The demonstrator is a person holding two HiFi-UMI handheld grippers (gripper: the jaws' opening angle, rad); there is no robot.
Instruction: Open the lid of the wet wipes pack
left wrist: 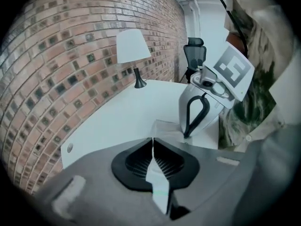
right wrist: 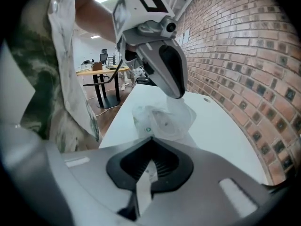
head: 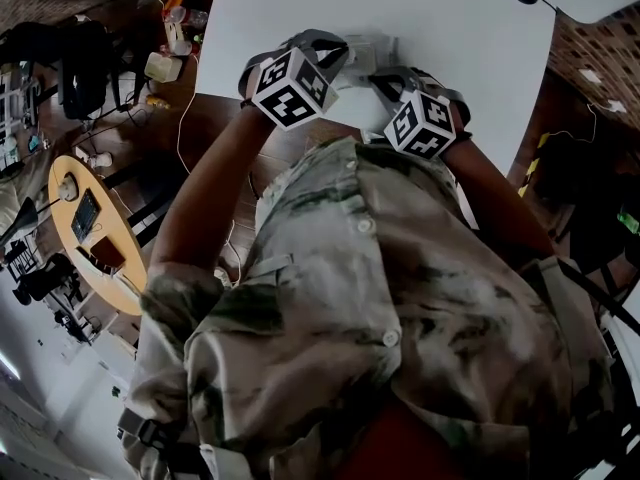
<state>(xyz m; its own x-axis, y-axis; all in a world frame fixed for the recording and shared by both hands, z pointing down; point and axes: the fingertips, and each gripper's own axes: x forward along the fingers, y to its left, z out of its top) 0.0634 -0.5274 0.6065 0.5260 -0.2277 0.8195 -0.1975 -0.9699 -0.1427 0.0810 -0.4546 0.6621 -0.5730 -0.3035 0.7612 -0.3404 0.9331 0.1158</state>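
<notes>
The left gripper [left wrist: 153,145] and the right gripper [right wrist: 149,144] each sit clamped on a thin edge of the wet wipes pack [right wrist: 162,119], which lies just ahead on the worktop [right wrist: 221,126]. Pulling the two apart could tear the film or make it slip free.

- My left gripper [left wrist: 153,144] has its jaws pressed together on a thin white edge of the wet wipes pack [left wrist: 165,126].
- The right gripper [left wrist: 187,133] tips down onto the pack's far side.
- A lamp [left wrist: 133,51] stands on the white table [left wrist: 117,117].
</notes>
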